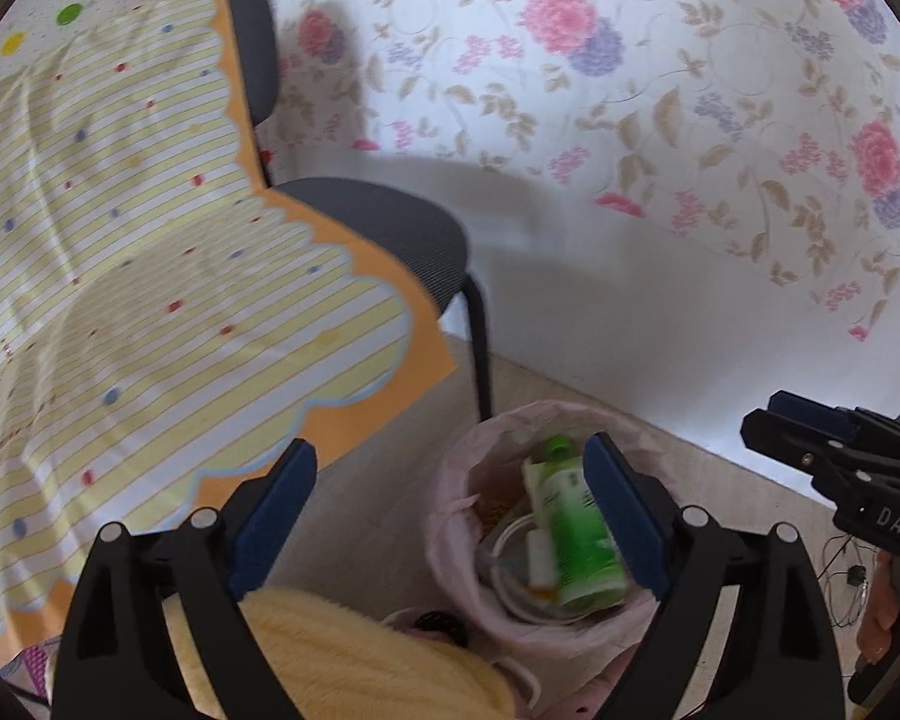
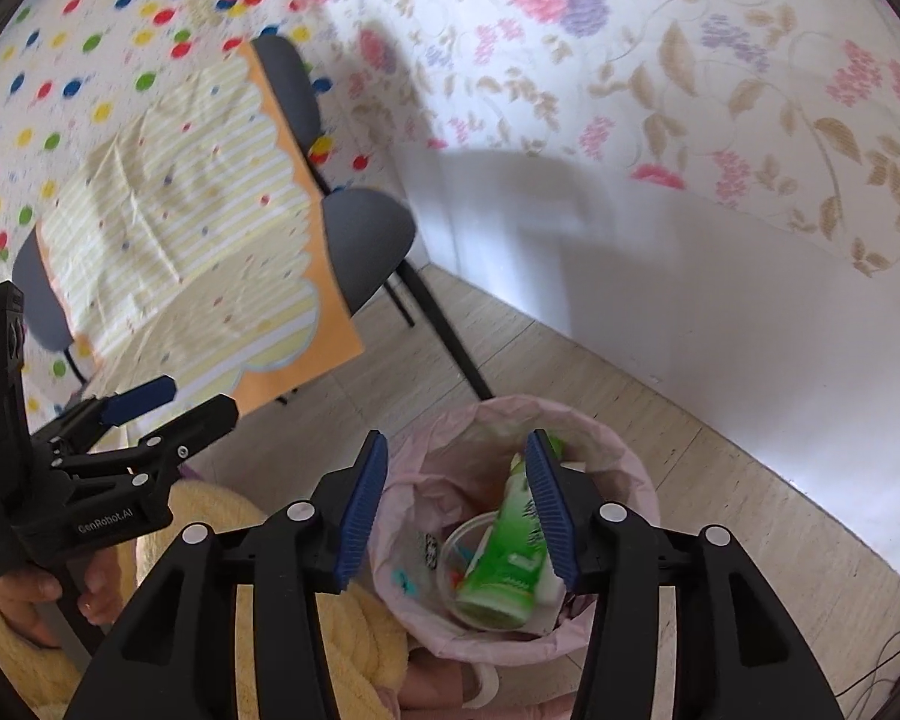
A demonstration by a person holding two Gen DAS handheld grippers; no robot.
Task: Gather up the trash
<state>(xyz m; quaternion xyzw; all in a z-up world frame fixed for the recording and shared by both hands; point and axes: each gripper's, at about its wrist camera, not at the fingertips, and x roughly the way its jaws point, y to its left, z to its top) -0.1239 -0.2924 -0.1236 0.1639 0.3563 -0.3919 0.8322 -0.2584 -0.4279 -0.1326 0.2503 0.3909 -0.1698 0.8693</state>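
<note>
The green bottle (image 1: 576,531) lies in the pink-lined bin (image 1: 450,516) (on a clear cup (image 2: 471,540)); nothing grips it. The left gripper (image 1: 450,516) is spread wide above the bin; the right gripper (image 2: 456,510) hangs half open, empty.

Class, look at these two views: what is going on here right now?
A person holds a gripper in each hand above a small bin lined with a pink bag. A green bottle already lies inside with a clear cup. The left gripper and right gripper are both open and hold nothing.
</note>
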